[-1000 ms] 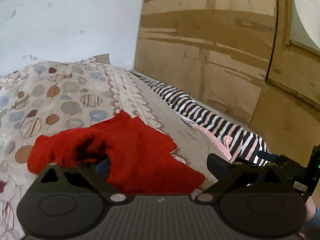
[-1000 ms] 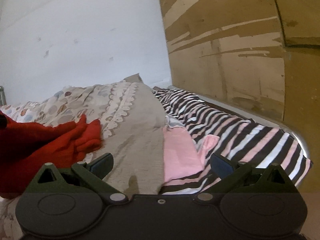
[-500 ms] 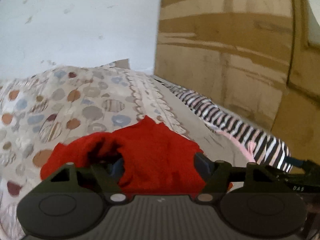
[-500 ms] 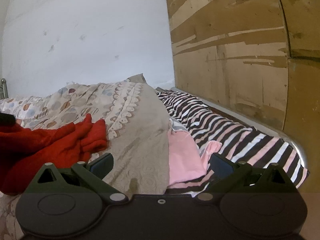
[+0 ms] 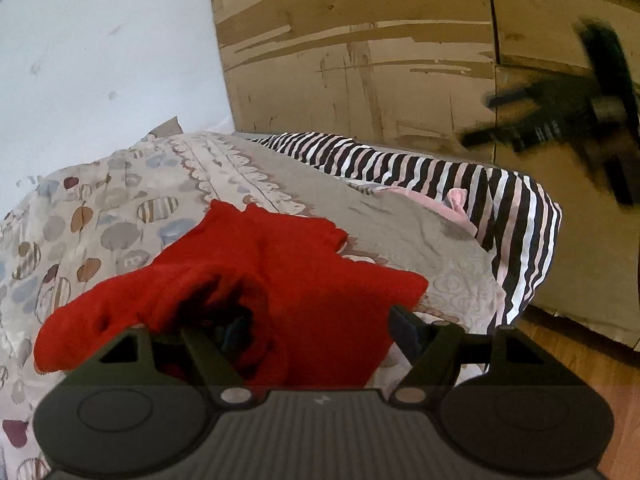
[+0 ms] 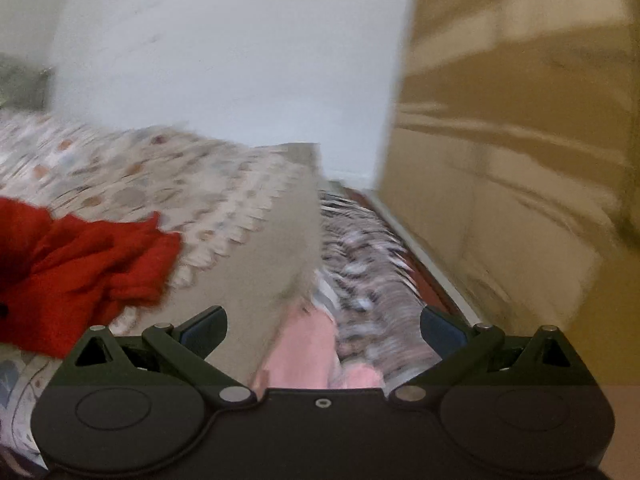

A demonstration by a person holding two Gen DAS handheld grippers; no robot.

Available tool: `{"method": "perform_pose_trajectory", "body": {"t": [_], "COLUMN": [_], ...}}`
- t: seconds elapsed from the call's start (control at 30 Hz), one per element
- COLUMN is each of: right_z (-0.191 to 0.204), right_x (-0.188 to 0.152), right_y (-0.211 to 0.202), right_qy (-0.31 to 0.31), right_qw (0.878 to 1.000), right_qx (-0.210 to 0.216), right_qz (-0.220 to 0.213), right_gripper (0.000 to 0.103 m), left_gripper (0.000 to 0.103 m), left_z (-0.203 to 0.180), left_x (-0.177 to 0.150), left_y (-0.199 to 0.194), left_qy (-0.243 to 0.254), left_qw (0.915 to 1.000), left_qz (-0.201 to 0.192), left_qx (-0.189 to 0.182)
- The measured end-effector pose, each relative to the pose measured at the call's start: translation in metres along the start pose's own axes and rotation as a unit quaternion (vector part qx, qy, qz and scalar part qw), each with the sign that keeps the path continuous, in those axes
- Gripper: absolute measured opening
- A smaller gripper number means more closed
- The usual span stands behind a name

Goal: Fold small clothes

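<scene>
A crumpled red garment (image 5: 304,272) lies on the patterned quilt (image 5: 100,220). My left gripper (image 5: 320,324) is shut on its near part: the left finger is buried in a dark fold and the right finger (image 5: 404,320) presses the cloth's edge. In the right wrist view, which is blurred, the red garment (image 6: 80,272) lies at the far left. My right gripper (image 6: 324,324) stands open with nothing between its fingers, above the quilt and a pink garment (image 6: 304,352). In the left wrist view its blurred dark frame (image 5: 560,124) hangs in the air at the upper right.
A black, white and pink striped sheet (image 5: 500,200) covers the bed's right side, with the pink garment (image 5: 456,208) on it. A worn wooden wardrobe (image 5: 360,60) stands close along the bed. Wooden floor (image 5: 580,360) shows at the lower right. A white wall is behind.
My left jaws narrowed onto the red garment, and that gripper sank and rolled. My right gripper rose and rolled away from the bed, and its view is now blurred.
</scene>
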State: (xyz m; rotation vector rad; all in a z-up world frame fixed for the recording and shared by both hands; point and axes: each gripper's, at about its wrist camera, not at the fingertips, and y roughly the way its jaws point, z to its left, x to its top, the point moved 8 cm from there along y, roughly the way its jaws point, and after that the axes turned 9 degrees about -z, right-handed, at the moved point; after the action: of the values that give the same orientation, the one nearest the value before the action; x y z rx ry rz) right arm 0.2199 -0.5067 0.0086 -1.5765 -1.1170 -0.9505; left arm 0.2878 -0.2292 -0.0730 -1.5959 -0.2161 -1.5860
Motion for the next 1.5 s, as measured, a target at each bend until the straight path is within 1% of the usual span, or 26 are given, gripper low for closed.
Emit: {"method": "perform_pose_trajectory", "body": {"t": [0.07,0.1,0.2,0.23,0.27,0.3,0.33,0.37,0.4,0.47,0.57,0.63,0.73,0.8,0.9,0.97,1.03,1.07,1.1,1.17,1.2,1.23,1.27,1.37,1.43,1.5], "right_z": [0.015,0.026,0.065,0.081,0.099,0.116,0.133,0.151,0.168,0.200,0.239,0.258,0.281,0.294,0.318,0.333,0.341,0.344,0.344,0.339,0.334,0.325,0.314,0.267,0.233,0.201], "right_x": [0.027,0.041,0.076,0.085,0.095,0.102,0.109,0.115,0.119,0.123,0.122,0.123,0.125,0.124,0.118,0.109,0.100,0.096,0.094,0.094,0.096,0.100,0.104,0.115,0.111,0.096], "right_y": [0.018,0.027,0.055,0.064,0.072,0.080,0.086,0.092,0.097,0.104,0.103,0.101,0.100,0.104,0.110,0.113,0.114,0.116,0.116,0.114,0.113,0.114,0.117,0.126,0.129,0.129], "right_qy": [-0.013,-0.015,-0.006,-0.009,-0.017,-0.025,-0.032,-0.042,-0.055,-0.095,-0.148,-0.166,-0.169,-0.178,-0.200,-0.213,-0.226,-0.234,-0.243,-0.246,-0.242,-0.230,-0.212,-0.126,-0.064,-0.002], "right_qw": [0.998,0.995,0.981,0.975,0.967,0.960,0.953,0.943,0.934,0.917,0.889,0.875,0.860,0.854,0.840,0.825,0.815,0.814,0.814,0.818,0.826,0.840,0.854,0.901,0.921,0.933], "right_qx": [0.067,0.102,0.194,0.221,0.251,0.275,0.297,0.325,0.345,0.377,0.418,0.439,0.464,0.469,0.479,0.491,0.494,0.492,0.488,0.484,0.477,0.463,0.448,0.392,0.363,0.337], "right_qz": [0.011,0.014,0.025,0.030,0.035,0.042,0.051,0.064,0.075,0.093,0.115,0.119,0.129,0.140,0.159,0.182,0.200,0.204,0.201,0.187,0.176,0.165,0.157,0.133,0.128,0.129], "right_gripper": [0.102,0.102,0.098,0.096,0.091,0.087,0.085,0.082,0.078,0.074,0.069,0.067,0.067,0.066,0.064,0.063,0.053,0.034,0.023,0.017,0.016,0.015,0.014,0.013,0.012,0.011], "left_gripper": [0.078,0.079,0.082,0.082,0.082,0.082,0.082,0.082,0.082,0.082,0.082,0.082,0.082,0.082,0.082,0.082,0.082,0.082,0.082,0.082,0.082,0.083,0.087,0.096,0.097,0.097], "left_z": [-0.001,-0.001,-0.004,-0.005,-0.006,-0.007,-0.007,-0.007,-0.007,-0.006,-0.004,-0.003,-0.005,-0.005,-0.005,-0.004,-0.004,-0.004,-0.003,-0.002,-0.002,-0.001,0.000,0.004,0.007,0.009], "left_x": [0.000,0.000,-0.002,-0.003,-0.004,-0.004,-0.004,-0.004,-0.004,-0.004,-0.003,-0.003,-0.004,-0.004,-0.004,-0.004,-0.004,-0.004,-0.004,-0.002,-0.002,-0.001,0.001,0.004,0.006,0.008], "left_y": [0.000,0.001,0.001,0.001,0.001,0.001,0.001,0.000,0.000,0.000,-0.001,-0.002,-0.001,0.000,0.000,0.001,0.000,0.000,0.000,-0.001,-0.003,-0.005,-0.008,-0.018,-0.026,-0.033], "left_qy": [0.002,0.002,0.001,0.004,0.005,0.005,0.005,0.005,0.003,-0.002,-0.008,-0.009,-0.005,-0.001,-0.002,-0.003,-0.005,-0.006,-0.006,-0.009,-0.011,-0.013,-0.017,-0.038,-0.053,-0.071], "left_qw": [1.0000,1.0000,1.0000,0.9999,0.9998,0.9998,0.9997,0.9997,0.9997,0.9997,0.9996,0.9995,0.9995,0.9994,0.9993,0.9993,0.9993,0.9993,0.9993,0.9993,0.9992,0.9991,0.9989,0.9974,0.9958,0.9937], "left_qz": [0.000,0.000,-0.004,-0.006,-0.007,-0.009,-0.011,-0.012,-0.014,-0.017,-0.021,-0.023,-0.026,-0.026,-0.027,-0.027,-0.027,-0.027,-0.027,-0.029,-0.031,-0.033,-0.037,-0.059,-0.073,-0.087], "left_qx": [0.001,0.002,0.008,0.012,0.015,0.017,0.019,0.020,0.021,0.020,0.018,0.018,0.020,0.023,0.025,0.025,0.025,0.025,0.025,0.022,0.022,0.022,0.023,0.016,0.015,0.004]}}
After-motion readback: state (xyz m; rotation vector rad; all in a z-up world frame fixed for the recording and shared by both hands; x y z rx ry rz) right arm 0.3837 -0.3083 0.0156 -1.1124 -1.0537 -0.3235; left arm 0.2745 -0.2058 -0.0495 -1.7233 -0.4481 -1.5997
